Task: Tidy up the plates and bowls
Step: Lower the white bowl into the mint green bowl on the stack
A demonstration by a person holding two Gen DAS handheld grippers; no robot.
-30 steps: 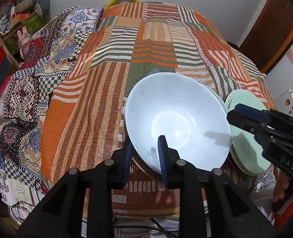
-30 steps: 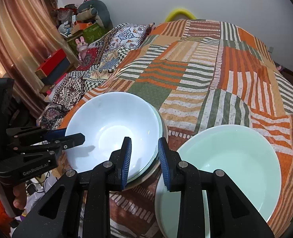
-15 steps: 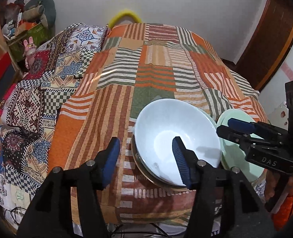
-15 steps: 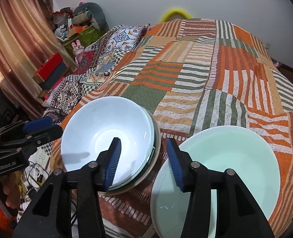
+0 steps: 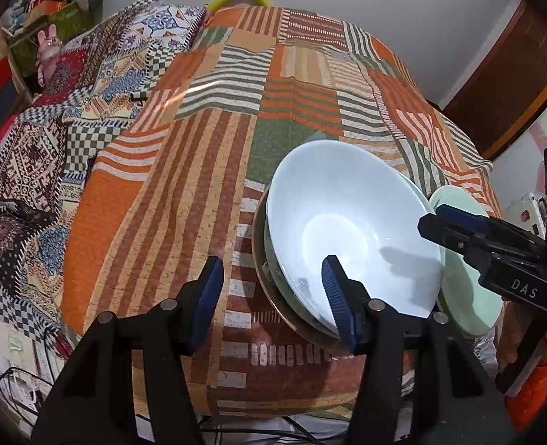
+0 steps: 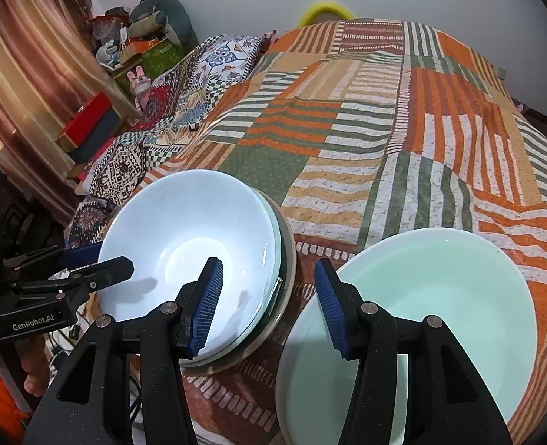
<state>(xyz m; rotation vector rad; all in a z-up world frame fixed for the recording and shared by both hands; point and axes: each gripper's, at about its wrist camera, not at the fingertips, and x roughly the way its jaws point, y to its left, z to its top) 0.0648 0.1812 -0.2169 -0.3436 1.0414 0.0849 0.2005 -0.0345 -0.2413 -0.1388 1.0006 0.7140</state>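
Left hand-held gripper (image 5: 271, 296) jaws spread wide, holding nothing; its right finger sits in front of the near rim of the white bowl (image 5: 351, 230), contact unclear. Right hand-held gripper (image 6: 268, 302) also wide apart, empty, hovering over the gap between the white bowl (image 6: 188, 244) and the pale green bowl (image 6: 436, 304). White bowl sits on top of a stack of plates (image 6: 286, 259) near the foot edge of the bed (image 6: 347, 111). Green bowl lies just beside that stack, close to the same edge. Striped patchwork cover beyond the dishes is bare, with plenty of room toward the wall. Clutter and a curtain (image 6: 25, 85) stand along the bed's left side.
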